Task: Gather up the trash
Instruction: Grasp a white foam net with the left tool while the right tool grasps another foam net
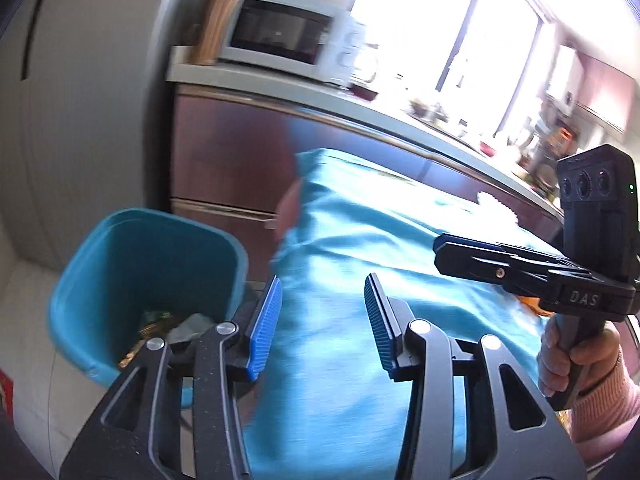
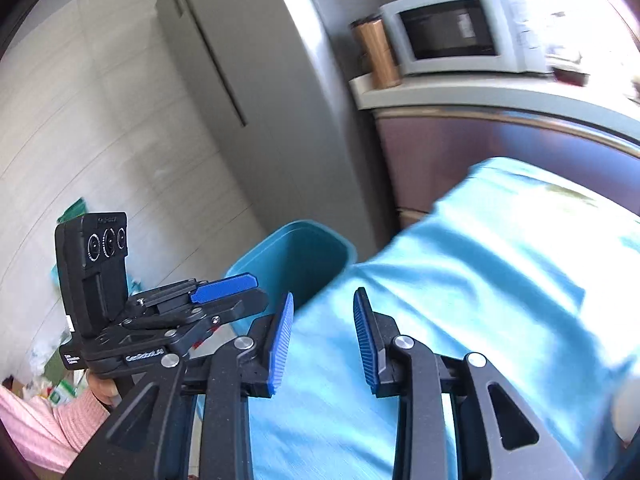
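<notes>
Both your claws empty, pads spread wide. Left gripper (image 1: 323, 322) hangs over near edge of turquoise cloth-covered table (image 1: 360, 240); teal plastic trash bin (image 1: 120, 264) sits on floor just left of it, wrappers in its bottom. Right gripper (image 2: 323, 334) faces same cloth, bin (image 2: 296, 256) far-left of its pads. Trash still to collect lies right: white crinkled piece (image 1: 498, 206), probably paper, blurred, at far right of table. Right hand nearer.
</notes>
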